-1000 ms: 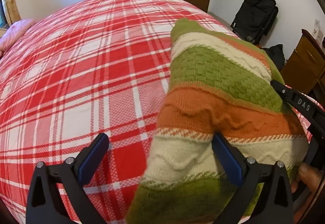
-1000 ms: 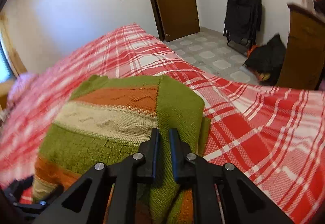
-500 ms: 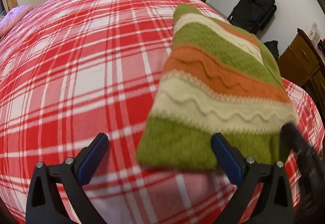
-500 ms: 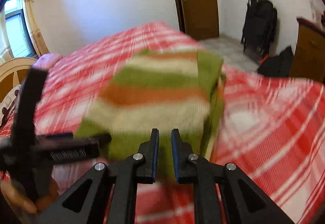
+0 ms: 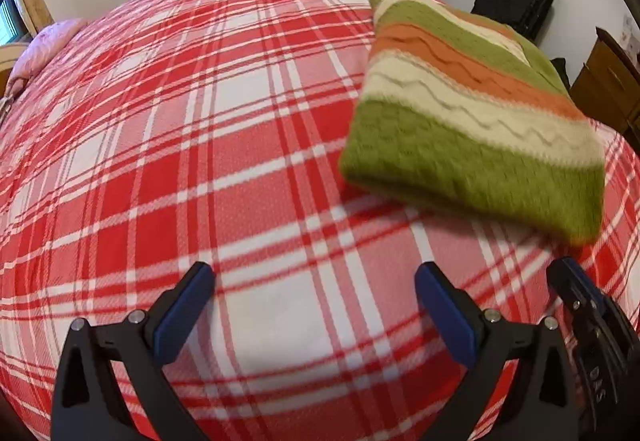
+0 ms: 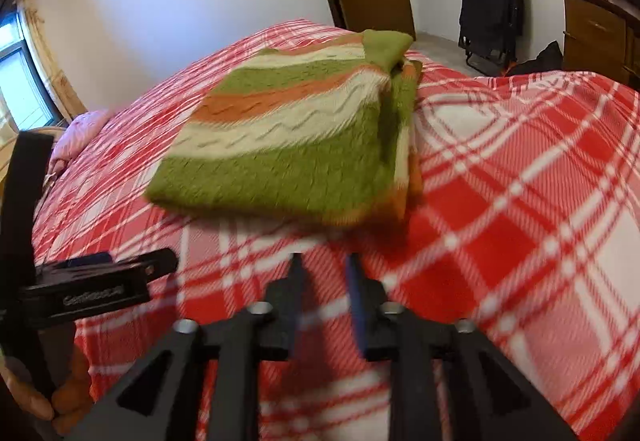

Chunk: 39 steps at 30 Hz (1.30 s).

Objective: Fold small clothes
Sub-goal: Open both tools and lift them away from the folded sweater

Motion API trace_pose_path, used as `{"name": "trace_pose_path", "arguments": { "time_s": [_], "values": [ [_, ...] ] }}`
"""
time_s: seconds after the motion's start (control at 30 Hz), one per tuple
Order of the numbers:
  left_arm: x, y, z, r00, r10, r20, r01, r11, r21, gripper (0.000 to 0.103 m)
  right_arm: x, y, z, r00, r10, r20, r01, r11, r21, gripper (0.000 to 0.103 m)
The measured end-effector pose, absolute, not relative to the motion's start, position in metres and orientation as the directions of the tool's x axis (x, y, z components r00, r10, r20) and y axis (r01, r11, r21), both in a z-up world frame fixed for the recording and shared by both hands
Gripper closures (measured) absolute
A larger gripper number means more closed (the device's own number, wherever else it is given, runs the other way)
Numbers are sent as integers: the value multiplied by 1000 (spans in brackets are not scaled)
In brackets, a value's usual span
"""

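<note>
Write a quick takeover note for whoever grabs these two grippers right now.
Left gripper: open wide, nothing between the fingers, over bare bedspread.
Right gripper: jaws have just been opening, nothing between them, clear of the garment.
Striped sweater: folded into a compact rectangle, lying on the red plaid bed, ahead of both grippers, touched by neither.
Done: this sweater looks folded and set down.
Left: no other clothes are in view; one side's layers look slightly uneven, so tidy them if needed.

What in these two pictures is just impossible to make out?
- Striped sweater: the layers underneath are hidden by its own top fold, in both views.
- Its near edge: smeared by motion blur, left view.
- Right tool: tips blurred, right view.
- Dresser: cut off by the frame edge.
- Lettering on the left tool: too blurred to read.
</note>
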State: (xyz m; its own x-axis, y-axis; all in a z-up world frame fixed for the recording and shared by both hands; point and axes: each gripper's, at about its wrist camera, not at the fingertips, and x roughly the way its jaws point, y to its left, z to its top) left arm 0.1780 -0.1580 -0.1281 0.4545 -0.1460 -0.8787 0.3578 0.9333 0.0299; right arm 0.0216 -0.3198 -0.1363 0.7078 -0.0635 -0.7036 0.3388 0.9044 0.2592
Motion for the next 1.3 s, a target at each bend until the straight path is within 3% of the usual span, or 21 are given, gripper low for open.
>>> {"name": "trace_pose_path", "arguments": {
  "time_s": [0.03,0.1,0.37,0.47,0.67,1.03,1.17,1.3],
  "values": [
    [173,-158,-128,461,-142,-876,361,932,38,0,17,-314,-137,706,-61,-706,334,907,257,46],
    [166,-154,-130,462,-144,-875,364,930,39,0,11,-301,-138,684,-74,-726,337,914,224,37],
    [134,-135,-133,459,-144,-877,379,924,47,0,-25,-276,-149,594,-100,-798,393,902,180,32],
    [121,-129,-131,477,-91,-874,372,922,107,0,-28,-278,-140,582,-77,-809,421,881,219,32],
    [85,-114,-84,649,-81,-756,367,904,219,0,-45,-272,-86,688,-129,-715,416,877,241,32],
    [43,-91,6,786,-232,-573,341,936,88,0,-101,-261,25,858,-379,-346,456,872,177,32],
    [26,-88,25,850,-246,-466,318,945,80,0,-118,-250,45,880,-405,-247,450,878,164,32],
    [20,-83,39,859,-288,-423,339,939,48,0,-127,-243,56,888,-420,-190,449,880,155,32]
  ]
}}
